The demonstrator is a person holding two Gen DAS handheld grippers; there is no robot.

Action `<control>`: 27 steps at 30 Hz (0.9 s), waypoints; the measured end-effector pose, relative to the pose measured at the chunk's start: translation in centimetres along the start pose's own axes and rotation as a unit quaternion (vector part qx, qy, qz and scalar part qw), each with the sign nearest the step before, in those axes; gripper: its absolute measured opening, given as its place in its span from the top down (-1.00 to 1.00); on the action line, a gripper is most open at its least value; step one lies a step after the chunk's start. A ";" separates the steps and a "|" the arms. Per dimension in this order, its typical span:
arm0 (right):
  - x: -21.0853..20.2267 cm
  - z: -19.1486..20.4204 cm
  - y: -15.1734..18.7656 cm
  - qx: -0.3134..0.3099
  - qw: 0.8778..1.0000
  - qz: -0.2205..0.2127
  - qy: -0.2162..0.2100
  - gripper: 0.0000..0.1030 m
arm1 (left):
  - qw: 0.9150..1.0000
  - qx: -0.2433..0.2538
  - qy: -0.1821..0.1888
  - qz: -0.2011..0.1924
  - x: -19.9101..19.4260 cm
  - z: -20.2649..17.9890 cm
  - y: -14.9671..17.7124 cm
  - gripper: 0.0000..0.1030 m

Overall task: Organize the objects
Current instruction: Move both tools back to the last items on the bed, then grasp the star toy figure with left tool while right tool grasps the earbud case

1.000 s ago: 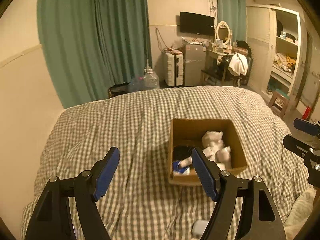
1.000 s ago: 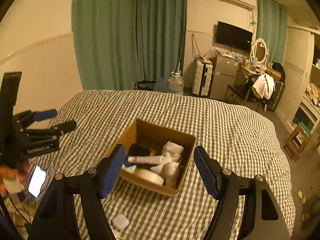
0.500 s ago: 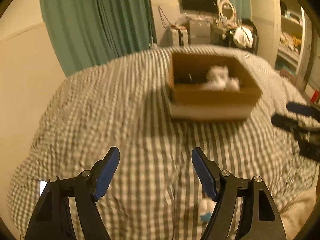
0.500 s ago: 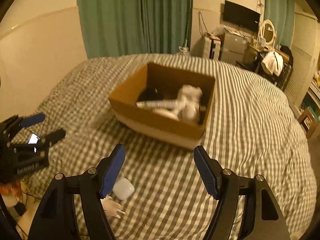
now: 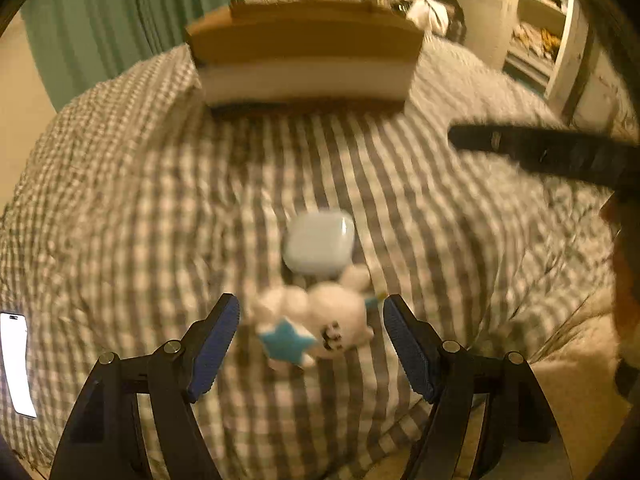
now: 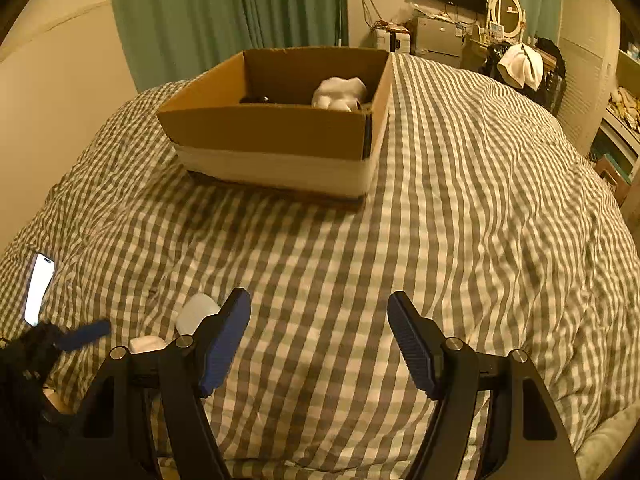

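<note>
The box point(image 6: 280, 136) sits on the bed point(image 6: 460, 220), far from both grippers, and it is where the loose things likely go. It is open on top, with a white soft thing point(image 6: 340, 92) and something dark already inside.

The bed is big, soft and bumpy under its checked cover. That could be trouble: a push down may sink a small thing into the folds, and the fingers may grab cloth too.

The left gripper point(image 5: 311, 344) hangs low over the bed with its fingers wide apart and nothing between the pads. The right gripper point(image 6: 319, 344) is also wide apart and empty, over bare cover.

A phone point(image 6: 38, 288) lies lit near the left edge of the bed. A bump could slide it off.

The white toy point(image 5: 324, 320) with a blue star lies just in front of the left fingers. It is soft and lumpy, so a pinch on one end may let it flop or slip out on the way to the box.

The small white case point(image 5: 320, 242) looks to touch the toy on its far side. It is smooth and round, so closing on the toy could knock it away. The left view is blurry, so I cannot be sure of the gap.
</note>
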State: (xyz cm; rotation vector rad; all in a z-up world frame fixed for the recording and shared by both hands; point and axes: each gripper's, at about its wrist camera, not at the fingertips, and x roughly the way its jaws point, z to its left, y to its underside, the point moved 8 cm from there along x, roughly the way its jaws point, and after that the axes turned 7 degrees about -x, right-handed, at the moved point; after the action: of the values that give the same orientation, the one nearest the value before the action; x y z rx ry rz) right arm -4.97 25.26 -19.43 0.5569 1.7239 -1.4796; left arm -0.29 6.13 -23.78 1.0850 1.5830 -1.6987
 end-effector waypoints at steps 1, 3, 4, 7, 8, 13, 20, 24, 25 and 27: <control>0.1 0.1 0.2 -0.001 1.000 0.001 -0.002 -0.38 | 1.000 -0.003 -0.003 0.006 0.7 0.0 0.4 -0.50; 0.4 0.3 0.5 -0.007 1.000 0.002 -0.004 -0.38 | 1.000 -0.015 -0.008 0.022 2.4 0.3 1.0 -0.50; 0.6 0.4 0.6 -0.009 1.000 0.001 -0.004 -0.38 | 0.999 -0.032 0.002 0.027 3.2 0.5 1.2 -0.50; 1.3 0.9 1.0 -0.020 1.000 0.001 -0.006 -0.38 | 0.998 -0.056 0.035 0.023 3.9 0.7 1.1 -0.27; 1.6 1.1 1.0 -0.023 1.000 0.001 -0.007 -0.37 | 0.997 -0.054 0.038 0.026 4.0 0.7 1.0 -0.27; 2.9 2.8 0.7 -0.043 0.999 -0.005 -0.023 -0.38 | 0.998 -0.063 0.007 -0.012 0.9 4.0 -1.1 -0.26; 6.4 8.4 0.0 -0.104 0.992 0.009 -0.075 -0.38 | 0.993 -0.085 -0.058 -0.054 -0.3 11.5 -5.1 -0.26; 8.4 11.3 0.4 -0.132 0.986 0.030 -0.099 -0.37 | 0.993 -0.087 -0.066 -0.043 1.0 12.7 -5.5 -0.26; 9.2 12.0 0.6 -0.135 0.984 0.041 -0.104 -0.37 | 0.993 -0.087 -0.065 -0.039 1.2 13.0 -5.7 -0.26; 10.1 12.8 0.9 -0.145 0.982 0.056 -0.103 -0.38 | 0.993 -0.088 -0.064 -0.033 1.5 13.4 -5.6 -0.26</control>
State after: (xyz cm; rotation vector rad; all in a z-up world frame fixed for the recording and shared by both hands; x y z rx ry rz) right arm -6.84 11.60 -28.13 0.3272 1.6756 -1.1394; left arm -8.15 -6.12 -22.60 0.8285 1.6673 -1.6014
